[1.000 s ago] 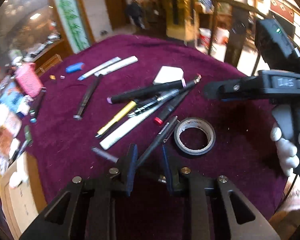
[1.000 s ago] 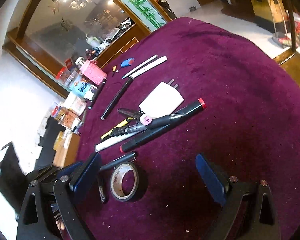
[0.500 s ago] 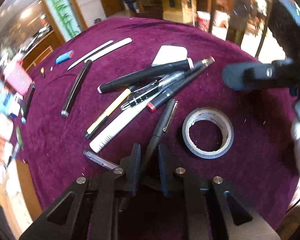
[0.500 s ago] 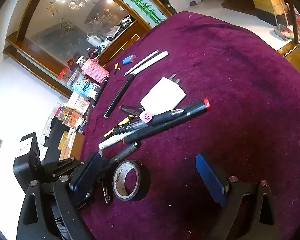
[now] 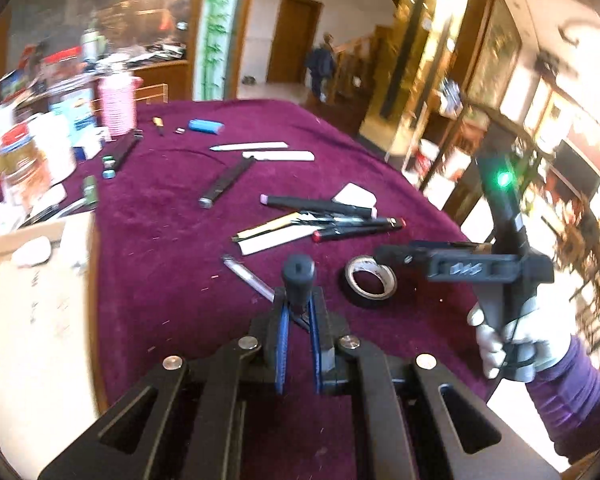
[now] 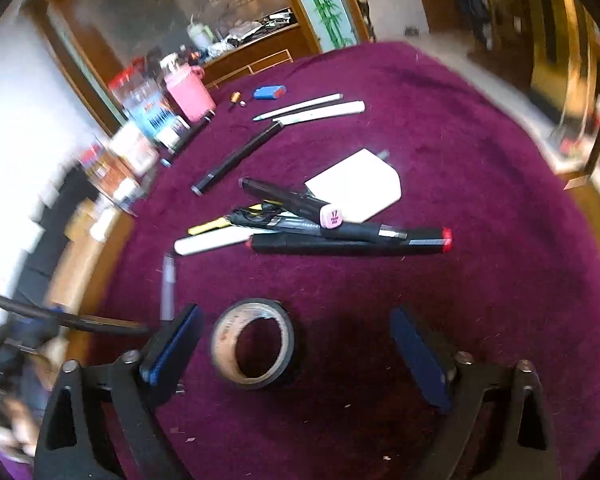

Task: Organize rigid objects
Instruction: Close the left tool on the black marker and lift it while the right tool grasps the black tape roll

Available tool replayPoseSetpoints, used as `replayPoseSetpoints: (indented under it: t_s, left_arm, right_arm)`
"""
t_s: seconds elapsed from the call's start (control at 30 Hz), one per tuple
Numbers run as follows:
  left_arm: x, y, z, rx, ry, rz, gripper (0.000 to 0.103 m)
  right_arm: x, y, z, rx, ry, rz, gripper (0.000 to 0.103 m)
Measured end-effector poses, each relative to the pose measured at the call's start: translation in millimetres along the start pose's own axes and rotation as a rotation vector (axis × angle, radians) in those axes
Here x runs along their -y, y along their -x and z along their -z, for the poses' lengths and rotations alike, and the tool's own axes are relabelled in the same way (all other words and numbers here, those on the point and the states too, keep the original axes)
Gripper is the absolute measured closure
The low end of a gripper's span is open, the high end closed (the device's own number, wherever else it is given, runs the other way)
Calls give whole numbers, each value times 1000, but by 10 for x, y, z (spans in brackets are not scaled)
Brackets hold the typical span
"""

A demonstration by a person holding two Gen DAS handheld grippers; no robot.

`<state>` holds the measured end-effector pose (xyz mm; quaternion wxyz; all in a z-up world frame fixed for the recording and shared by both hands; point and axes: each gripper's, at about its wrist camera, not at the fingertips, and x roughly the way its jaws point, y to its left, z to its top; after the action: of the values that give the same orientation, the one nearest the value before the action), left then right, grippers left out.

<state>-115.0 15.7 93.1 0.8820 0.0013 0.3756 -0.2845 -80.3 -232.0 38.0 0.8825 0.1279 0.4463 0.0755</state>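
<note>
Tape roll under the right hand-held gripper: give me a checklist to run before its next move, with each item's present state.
1. Tape roll lies between the right hand-held gripper fingers: ok, though nearer the left finger.
2. Pads touching the roll: not ok; jaws are closing, gaps show on both sides.
3. Roll clear of the marker pile: ok, bare cloth between.
4. Clear pen clear of the left fingertip: cannot tell, they sit close.
5. Left hand-held gripper holds its black pen: ok, shut on it.
6. Left hand-held gripper out of the right one's way: ok, off to the side.

Bright daylight, fisheye warp, motion blur
</note>
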Motion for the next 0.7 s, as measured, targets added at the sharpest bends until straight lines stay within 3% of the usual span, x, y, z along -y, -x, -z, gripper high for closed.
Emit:
replayPoseSetpoints:
  t_s: [0.03,0.07,0.17,0.27,0.37,0.7]
  left_arm:
    - [-20,52,13,6,11,-1,94]
    - [-71,90,41,10,25,-2,94]
    - [-208,117,136,-1,67,0,94]
    - [-279,77,227,-22,102,0,94]
    - [-272,10,311,-39,112,9,94]
    - [-284,335,245,86,103,22,94]
  right_arm:
    - [-53,-8,1,0,29,34,49]
    - [-100,-39,3,-15,52,61,56]
    - [-177,-197,25,-79,82,106,61]
    - [-245,-230,57,-76,121,164,63]
    - [-321,-240,70,-75,158,204,89]
    - [-480,205,30,54,165,106,91]
